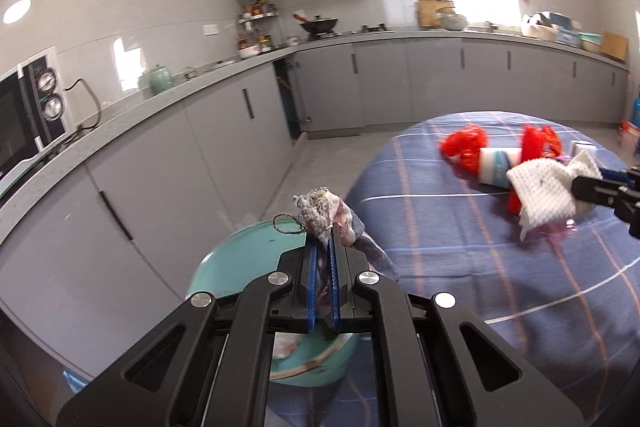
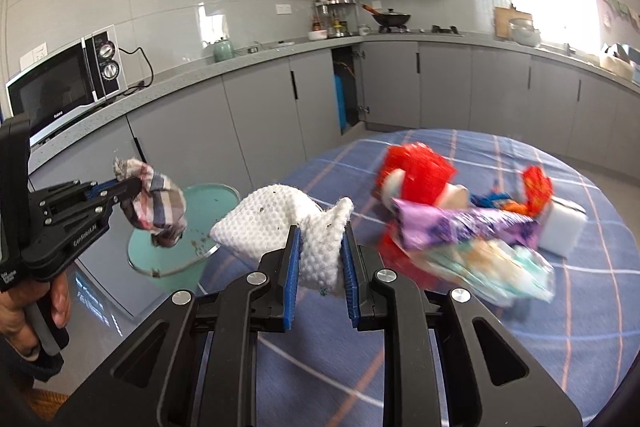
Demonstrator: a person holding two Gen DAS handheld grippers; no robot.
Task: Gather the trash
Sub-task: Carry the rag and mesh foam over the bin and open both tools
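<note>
My left gripper (image 1: 325, 245) is shut on a crumpled plaid rag (image 1: 340, 223) and holds it above the open teal trash bin (image 1: 236, 267); the rag also shows in the right wrist view (image 2: 158, 203) over the bin (image 2: 180, 251). My right gripper (image 2: 320, 247) is shut on a white dimpled cloth (image 2: 288, 227), seen from the left wrist view (image 1: 548, 191). A pile of trash lies on the table: red mesh (image 2: 416, 171), a purple wrapper (image 2: 460, 227), a pale clear bag (image 2: 492, 267).
The round table has a blue checked cloth (image 2: 520, 339). A white block (image 2: 560, 227) sits behind the trash pile. Grey kitchen cabinets (image 2: 260, 111) and a counter with a microwave (image 2: 60, 91) run behind the bin. One cabinet door stands open (image 2: 346, 91).
</note>
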